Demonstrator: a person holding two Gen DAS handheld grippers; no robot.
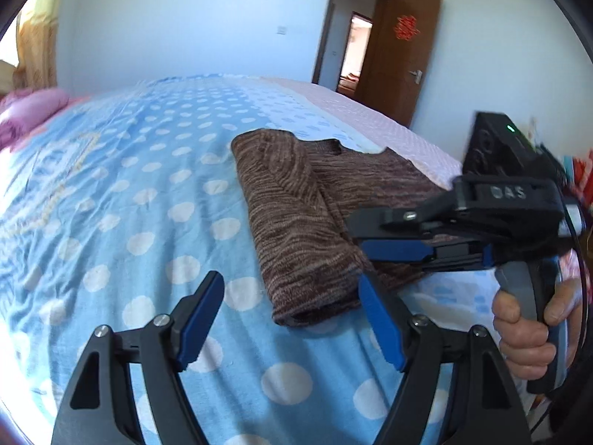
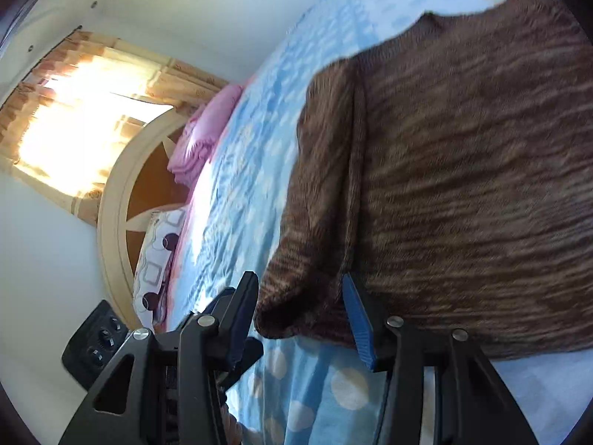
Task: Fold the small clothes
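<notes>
A brown striped knit garment [image 1: 296, 222] lies on the bed [image 1: 129, 204], on a blue sheet with white dots, toward the bed's right-hand side in the left wrist view. One side panel is folded over onto its middle, making a long doubled strip that runs from the neckline down to the near hem.

The left gripper [image 1: 292, 319] hovers just short of the near hem, its jaws spread wide with nothing between them. Its right blue pad sits just beside the hem's corner; whether it touches the cloth is hard to tell from this angle.

The right gripper [image 1: 374, 237] comes in from the right over the garment, held in a bare hand [image 1: 526, 330]. Seen side-on from the left wrist camera, its two fingers look close together, but in its own view the jaws [image 2: 300, 315] stand clearly apart. The folded edge of the knit lies in the gap between them, with the right blue pad [image 2: 357, 319] against the cloth; the jaws are not closed on it.

A pink pillow [image 1: 33, 111] rests at the head of the bed, and a brown door [image 1: 400, 55] stands open in the far wall.
</notes>
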